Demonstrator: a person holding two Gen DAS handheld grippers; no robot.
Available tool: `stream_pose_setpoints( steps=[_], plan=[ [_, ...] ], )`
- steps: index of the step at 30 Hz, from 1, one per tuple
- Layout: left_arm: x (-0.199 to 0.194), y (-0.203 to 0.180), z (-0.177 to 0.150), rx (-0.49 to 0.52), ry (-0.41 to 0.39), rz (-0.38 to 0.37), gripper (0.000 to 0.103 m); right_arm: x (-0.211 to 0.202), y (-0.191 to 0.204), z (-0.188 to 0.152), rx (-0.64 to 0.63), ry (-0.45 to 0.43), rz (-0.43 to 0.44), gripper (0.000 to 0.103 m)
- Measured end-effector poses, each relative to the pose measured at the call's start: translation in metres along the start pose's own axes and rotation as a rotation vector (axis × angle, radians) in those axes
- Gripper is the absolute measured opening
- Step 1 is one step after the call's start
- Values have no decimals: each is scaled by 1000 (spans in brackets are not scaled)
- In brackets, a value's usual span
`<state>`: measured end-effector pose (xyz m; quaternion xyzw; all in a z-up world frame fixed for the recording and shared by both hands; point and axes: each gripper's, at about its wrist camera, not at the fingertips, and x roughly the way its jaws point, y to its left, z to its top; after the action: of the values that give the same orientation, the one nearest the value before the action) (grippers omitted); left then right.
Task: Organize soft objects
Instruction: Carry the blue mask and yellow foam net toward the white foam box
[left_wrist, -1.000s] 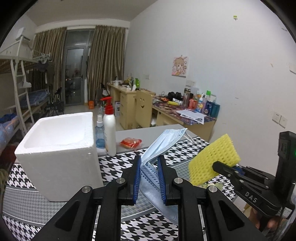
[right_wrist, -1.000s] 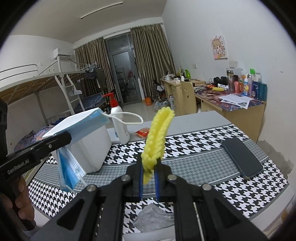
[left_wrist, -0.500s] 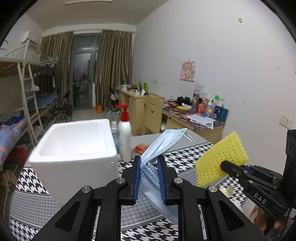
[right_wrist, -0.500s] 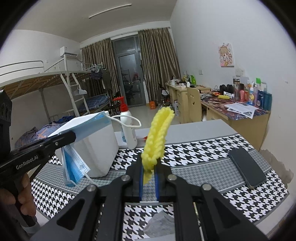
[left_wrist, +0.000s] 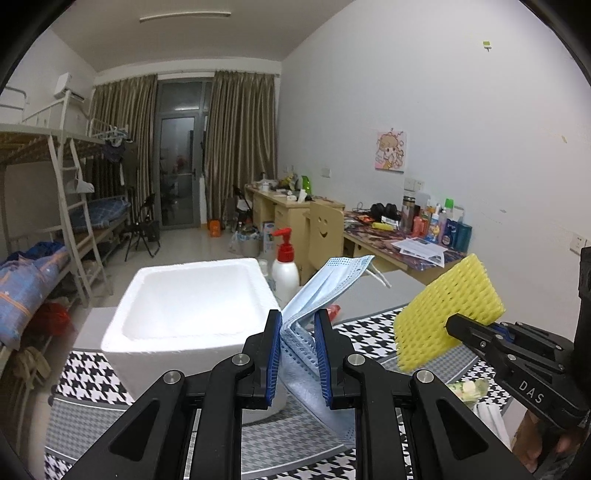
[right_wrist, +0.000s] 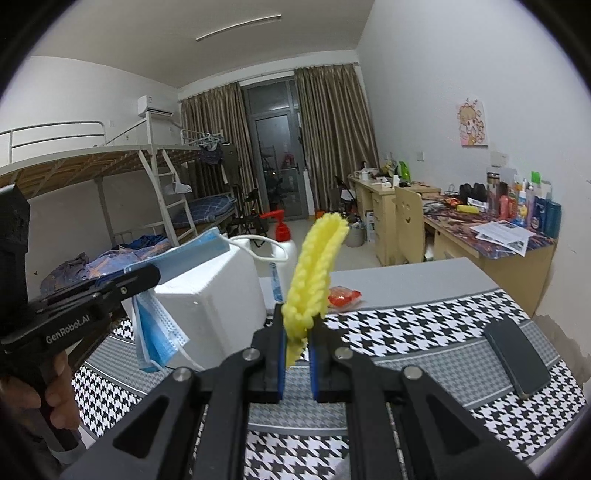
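Face mask (left_wrist: 325, 291), blue, pleated, is pinched between the blue pads of the left gripper (left_wrist: 297, 352). It fans up and right out of the jaws, white ear loop sticking off its far end. In the right wrist view the same mask (right_wrist: 159, 325) hangs off the left gripper (right_wrist: 136, 277), folded over it, one ear loop arcing across toward the pump bottle.

Yellow foam net (right_wrist: 314, 273) is clamped in the right gripper (right_wrist: 297, 343), jaws nearly together on its lower end, and the rest stands upright above the pads. From the left wrist view it shows broadside (left_wrist: 447, 310), held off the table by the right gripper (left_wrist: 458, 326).

White foam box (left_wrist: 192, 299) sits open-topped on the houndstooth table cover (left_wrist: 373, 321), just ahead and left of the left gripper; the interior looks bare as far as visible. Mask is beside the box, not over its opening.

White pump bottle with red head (left_wrist: 285, 271) stands just behind the box's right corner. Small red packet (right_wrist: 343, 297) lies on the grey table part behind it. Dark phone (right_wrist: 517, 363) lies flat on the cover at right, well apart from both grippers.

A hand (right_wrist: 55, 391) grips the left tool's handle at the frame's left edge.
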<state>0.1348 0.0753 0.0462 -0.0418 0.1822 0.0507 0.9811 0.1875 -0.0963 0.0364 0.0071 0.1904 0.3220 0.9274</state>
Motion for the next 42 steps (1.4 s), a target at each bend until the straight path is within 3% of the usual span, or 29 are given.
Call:
stream_pose_setpoints(
  steps=[26,42],
  plan=[
    [-16,33,29,-10,-86,54,19,13,47,38,-99,-45,75,13],
    [-18,52,42,-30,-119,118,20,28,65,54,-115,-26,114,13]
  ],
)
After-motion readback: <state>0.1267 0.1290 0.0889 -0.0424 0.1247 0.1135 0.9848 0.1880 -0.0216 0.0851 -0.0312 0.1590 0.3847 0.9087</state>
